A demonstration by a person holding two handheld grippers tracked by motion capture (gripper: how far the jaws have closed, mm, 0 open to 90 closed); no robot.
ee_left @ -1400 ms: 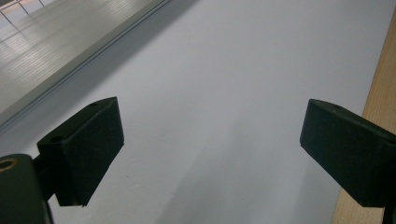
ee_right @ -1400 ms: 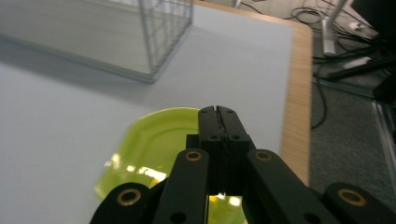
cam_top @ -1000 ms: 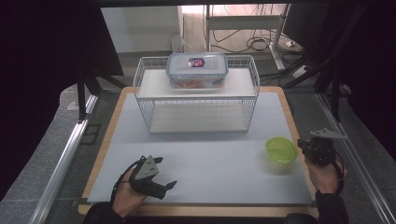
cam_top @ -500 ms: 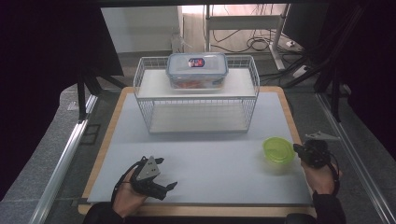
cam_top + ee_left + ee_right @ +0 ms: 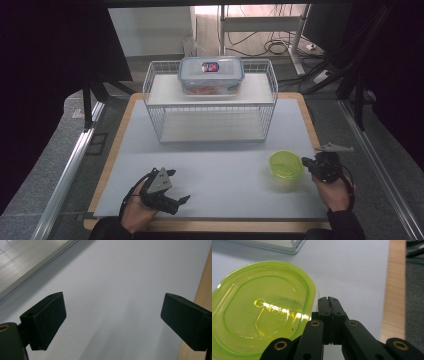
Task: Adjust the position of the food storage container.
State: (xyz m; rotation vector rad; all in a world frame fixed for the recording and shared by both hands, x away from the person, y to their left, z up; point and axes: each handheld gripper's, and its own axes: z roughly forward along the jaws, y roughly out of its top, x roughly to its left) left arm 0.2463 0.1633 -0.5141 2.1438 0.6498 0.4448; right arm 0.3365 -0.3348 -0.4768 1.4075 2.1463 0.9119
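The right gripper [image 5: 311,164], jaws pressed shut and empty, had been lowered beside the glossy translucent green oval lid [image 5: 286,165], lower right. The left gripper [image 5: 175,200] was held wide open, unmoved, lower left.

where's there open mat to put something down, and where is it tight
Free: the wide stretch of mat between the wire rack and the left tool, running left of the green container. Tight: the right edge, where the right tool sits against the container.
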